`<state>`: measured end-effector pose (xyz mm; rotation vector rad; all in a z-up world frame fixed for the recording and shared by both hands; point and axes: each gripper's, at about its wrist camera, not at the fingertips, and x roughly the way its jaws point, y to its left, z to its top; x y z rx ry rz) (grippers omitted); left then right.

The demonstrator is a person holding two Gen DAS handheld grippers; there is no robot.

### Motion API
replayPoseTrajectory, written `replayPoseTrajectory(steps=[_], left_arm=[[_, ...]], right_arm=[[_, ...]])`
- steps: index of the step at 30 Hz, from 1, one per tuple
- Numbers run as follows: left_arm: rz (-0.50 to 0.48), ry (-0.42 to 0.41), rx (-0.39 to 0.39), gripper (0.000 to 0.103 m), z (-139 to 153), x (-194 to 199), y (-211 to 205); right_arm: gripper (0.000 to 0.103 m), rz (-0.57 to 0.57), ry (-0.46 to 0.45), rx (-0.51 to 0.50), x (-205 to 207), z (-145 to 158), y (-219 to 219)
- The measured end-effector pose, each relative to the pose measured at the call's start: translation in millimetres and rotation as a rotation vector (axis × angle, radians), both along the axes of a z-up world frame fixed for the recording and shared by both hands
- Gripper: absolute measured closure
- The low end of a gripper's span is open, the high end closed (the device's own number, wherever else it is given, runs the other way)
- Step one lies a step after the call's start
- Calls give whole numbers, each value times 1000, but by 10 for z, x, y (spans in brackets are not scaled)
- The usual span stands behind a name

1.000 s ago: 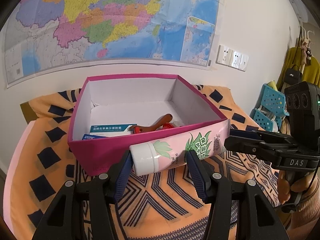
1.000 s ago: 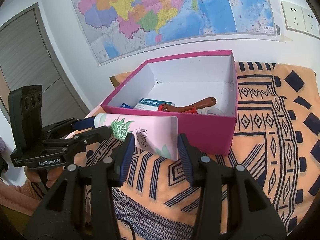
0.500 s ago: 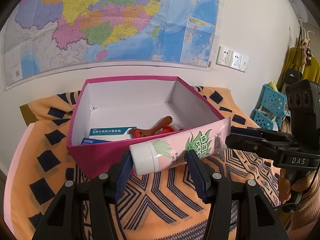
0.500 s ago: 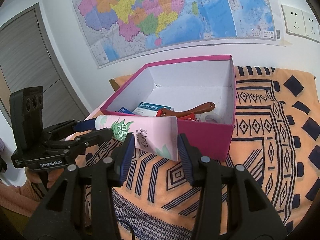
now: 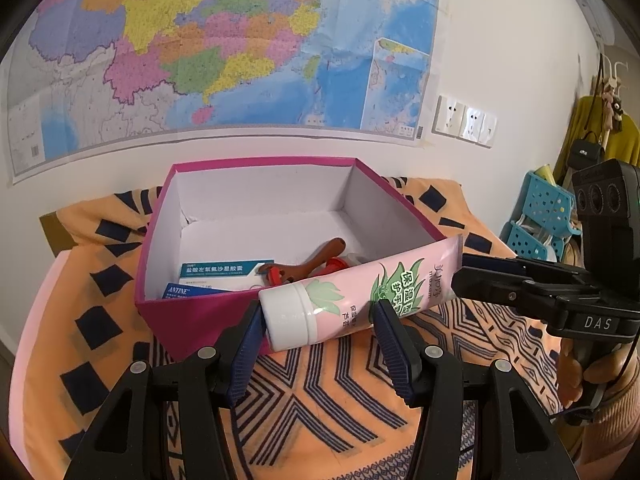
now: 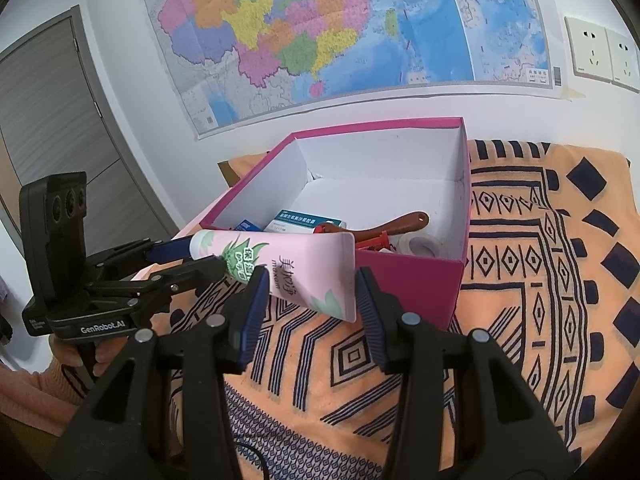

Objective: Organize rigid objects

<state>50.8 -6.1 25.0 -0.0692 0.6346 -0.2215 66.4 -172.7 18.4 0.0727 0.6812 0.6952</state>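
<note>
Orange cloth (image 5: 328, 400) | L tongs (image 5: 316, 332) + R tongs (image 6: 308, 304) — both clamp pink tube (image 5: 360, 292)

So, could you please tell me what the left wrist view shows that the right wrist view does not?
Only the left wrist view shows the blue perforated baskets and the yellow garment at the right edge, plus the tube's white cap up close. Only the right wrist view shows the grey door and a roll of tape inside the box. Both show the pink tube held by the left gripper and right gripper, the magenta box, the wall map and the orange patterned cloth.
</note>
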Motion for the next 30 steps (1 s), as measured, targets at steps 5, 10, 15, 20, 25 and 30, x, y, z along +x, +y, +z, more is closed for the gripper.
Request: replayPoseTrajectory(steps=[5,10,15,20,25,30], left_arm=[[-1,-3,2,47,7,6,-1],[-1,-7,5,47,16,21,2],[0,-9,3,47,25,43,11],[2,-7,-1,47,30,63,17],[1,-8,-1,47,30,67,19],[0,-8,-2,47,31,81,21]], right_arm=[[56,0,-5,-1,7,13,-2],[56,-1,-6,-2,19,18,0],[56,0,-11,-2,40,35,2],[55,1,-12,-1,74,40,5],[55,0,-12,0,84,44,2],[55,0,-11,1,101,46,2]])
